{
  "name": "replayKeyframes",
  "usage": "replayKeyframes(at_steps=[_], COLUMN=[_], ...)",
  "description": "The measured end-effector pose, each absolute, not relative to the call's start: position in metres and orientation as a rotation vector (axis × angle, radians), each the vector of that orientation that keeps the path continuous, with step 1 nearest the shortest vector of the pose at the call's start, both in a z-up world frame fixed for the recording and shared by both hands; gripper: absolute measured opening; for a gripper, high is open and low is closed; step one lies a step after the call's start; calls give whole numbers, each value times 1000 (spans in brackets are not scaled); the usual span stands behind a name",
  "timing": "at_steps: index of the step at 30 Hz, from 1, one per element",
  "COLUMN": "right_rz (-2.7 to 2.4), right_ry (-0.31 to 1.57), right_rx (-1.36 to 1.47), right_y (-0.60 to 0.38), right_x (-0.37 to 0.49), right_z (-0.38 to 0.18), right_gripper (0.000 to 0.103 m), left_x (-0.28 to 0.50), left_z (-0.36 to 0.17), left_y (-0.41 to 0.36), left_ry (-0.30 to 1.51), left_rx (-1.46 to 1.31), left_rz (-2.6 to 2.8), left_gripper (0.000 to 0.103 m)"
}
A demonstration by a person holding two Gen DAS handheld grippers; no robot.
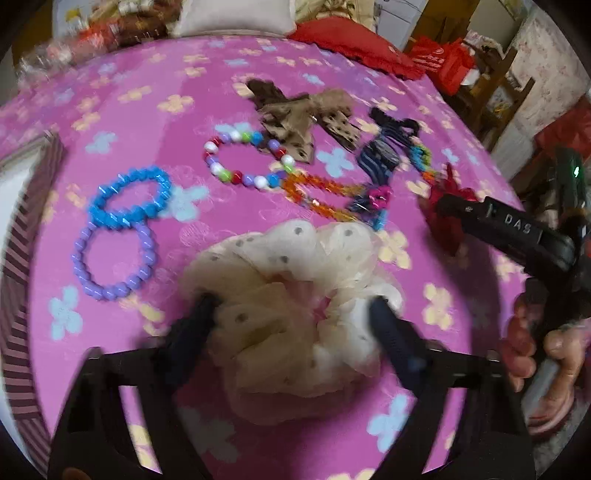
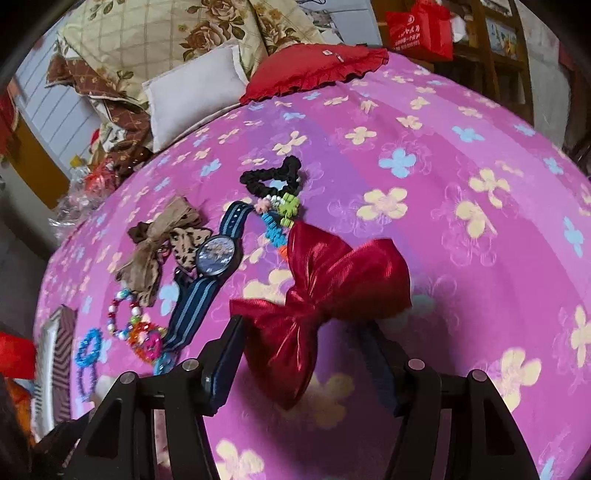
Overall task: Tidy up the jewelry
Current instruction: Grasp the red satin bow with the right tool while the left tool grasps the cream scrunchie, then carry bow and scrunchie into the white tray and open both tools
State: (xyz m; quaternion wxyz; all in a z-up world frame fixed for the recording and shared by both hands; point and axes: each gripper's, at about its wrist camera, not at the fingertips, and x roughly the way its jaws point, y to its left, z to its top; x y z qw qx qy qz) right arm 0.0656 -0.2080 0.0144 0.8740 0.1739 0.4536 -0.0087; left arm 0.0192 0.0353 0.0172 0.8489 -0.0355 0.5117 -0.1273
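My left gripper [image 1: 291, 306] is shut on a cream dotted scrunchie [image 1: 291, 291], which bulges between its fingers. My right gripper [image 2: 306, 328] is shut on a shiny red bow [image 2: 325, 291]; it also shows in the left wrist view [image 1: 491, 221]. On the pink flowered bedspread [image 2: 443, 240] lie a blue bead bracelet [image 1: 129, 197], a purple bead bracelet [image 1: 112, 258], a multicoloured bead bracelet [image 1: 247, 158], an orange bead bracelet [image 1: 317, 195], a brown bow [image 1: 295, 118], a blue striped watch [image 2: 214, 258] and a black hair tie [image 2: 273, 175].
A striped box [image 1: 26, 258] sits at the left edge of the bed; it also shows in the right wrist view [image 2: 55, 358]. Pillows and a red cushion [image 2: 314, 70] lie at the head of the bed. A red bag [image 2: 421, 29] and shelves stand beyond.
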Motion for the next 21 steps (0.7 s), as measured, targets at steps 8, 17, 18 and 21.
replayKeyframes(at_steps=[8,17,18,21], right_rz=[-20,19,31,55], right_ry=[944,870,865,855], right_rx=[376,321,313,277], right_y=[-215,-198,-192,-170], right_x=[61,11,6,-5], right_z=[19,69,75,92], right_gripper=[8,8,8,8], left_x=[3,-45,-52,-69], left_z=[36,98,107,129], left_y=[58,103,113,142], left_ry=[1060,913,887,815], left_rx=[-165,-226,-225,-226], left_rz=[-280,-265,-246,-205], left_gripper=[12,12,12,12])
